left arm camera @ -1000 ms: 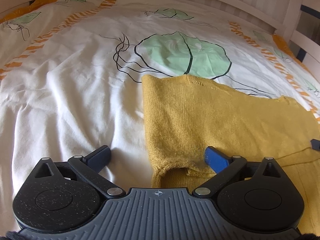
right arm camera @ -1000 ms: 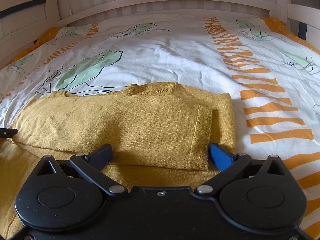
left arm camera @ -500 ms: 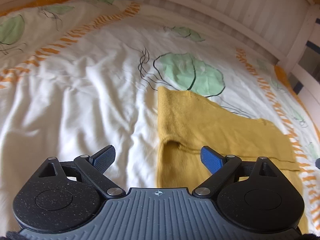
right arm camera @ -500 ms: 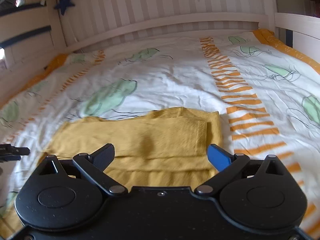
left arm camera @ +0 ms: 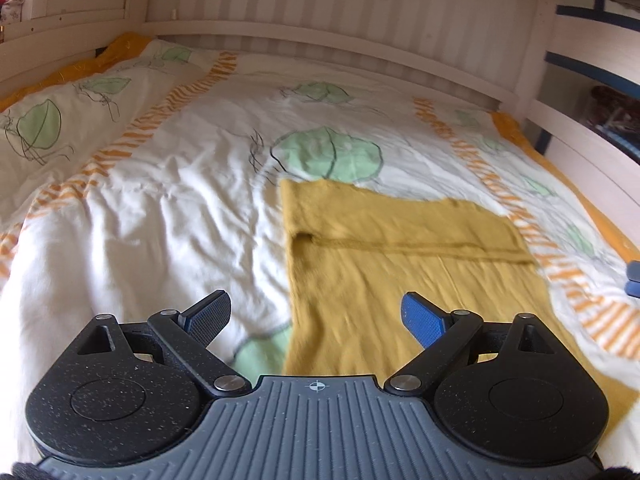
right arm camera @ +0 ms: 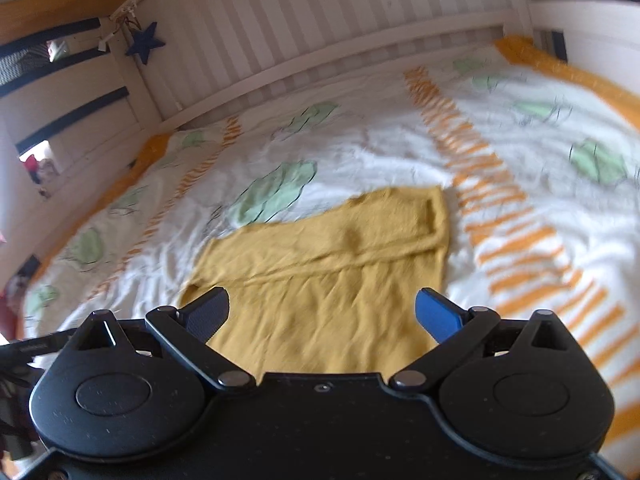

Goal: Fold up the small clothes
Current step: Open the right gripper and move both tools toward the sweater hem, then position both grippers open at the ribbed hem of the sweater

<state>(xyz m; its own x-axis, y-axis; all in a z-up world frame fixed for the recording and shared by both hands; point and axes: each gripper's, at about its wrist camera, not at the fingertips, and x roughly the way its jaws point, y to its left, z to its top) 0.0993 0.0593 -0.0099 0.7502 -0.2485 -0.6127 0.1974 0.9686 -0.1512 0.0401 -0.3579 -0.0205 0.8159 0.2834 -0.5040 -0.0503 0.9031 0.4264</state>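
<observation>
A mustard-yellow knit garment (left arm camera: pixel 400 264) lies flat on the bed, its upper part folded over the body with a hem line running across. In the right wrist view the same garment (right arm camera: pixel 332 280) sits mid-frame, a sleeve folded along its far edge. My left gripper (left arm camera: pixel 316 314) hangs above the garment's near left edge, open, with nothing between its blue pads. My right gripper (right arm camera: pixel 322 314) hovers over the garment's near part, also open and empty. The right gripper's blue tip (left arm camera: pixel 632 280) shows at the right edge of the left wrist view.
The duvet (left arm camera: pixel 160 208) is white with green leaves and orange stripes, and wrinkled. A white slatted headboard (left arm camera: pixel 320 12) runs along the far side. White bed rails (left arm camera: pixel 580 148) close the right side. A blue star (right arm camera: pixel 146 42) hangs on the post at the left.
Both grippers have drawn back and risen from the garment, which now looks smaller and farther off. The right wrist view has tilted. Both stay open and empty.
</observation>
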